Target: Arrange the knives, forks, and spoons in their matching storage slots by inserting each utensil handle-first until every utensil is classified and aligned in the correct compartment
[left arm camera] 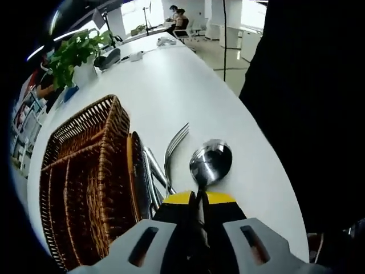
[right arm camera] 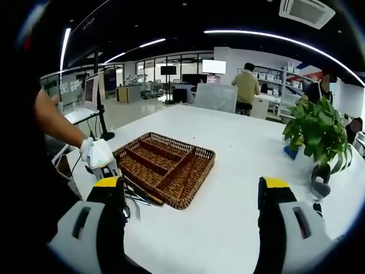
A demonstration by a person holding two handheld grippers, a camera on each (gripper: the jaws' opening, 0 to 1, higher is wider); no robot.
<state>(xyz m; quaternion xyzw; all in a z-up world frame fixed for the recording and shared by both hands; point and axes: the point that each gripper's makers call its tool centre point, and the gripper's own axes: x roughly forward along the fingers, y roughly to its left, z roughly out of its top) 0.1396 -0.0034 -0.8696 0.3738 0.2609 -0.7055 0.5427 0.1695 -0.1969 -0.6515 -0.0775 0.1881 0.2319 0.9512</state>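
Observation:
My left gripper [left arm camera: 199, 197] is shut on the handle of a steel spoon [left arm camera: 211, 161], whose bowl points away from me just above the white table [left arm camera: 171, 85]. A fork [left arm camera: 174, 147], a dark-bladed knife [left arm camera: 136, 171] and more steel cutlery [left arm camera: 151, 178] lie between the spoon and the wicker divider tray [left arm camera: 114, 142]. In the right gripper view my right gripper [right arm camera: 191, 200] is open and holds nothing, above the table short of the tray [right arm camera: 197, 171]. A gloved hand [right arm camera: 97, 153] is at the tray's left corner, beside loose cutlery [right arm camera: 137, 197].
A potted plant [left arm camera: 74, 51] [right arm camera: 316, 128] stands on the table past the tray. Small desk items [left arm camera: 136, 55] lie at the far end. A dark-clothed person [left arm camera: 308, 114] stands at the table edge. Bare tabletop [right arm camera: 245, 148] lies between tray and plant.

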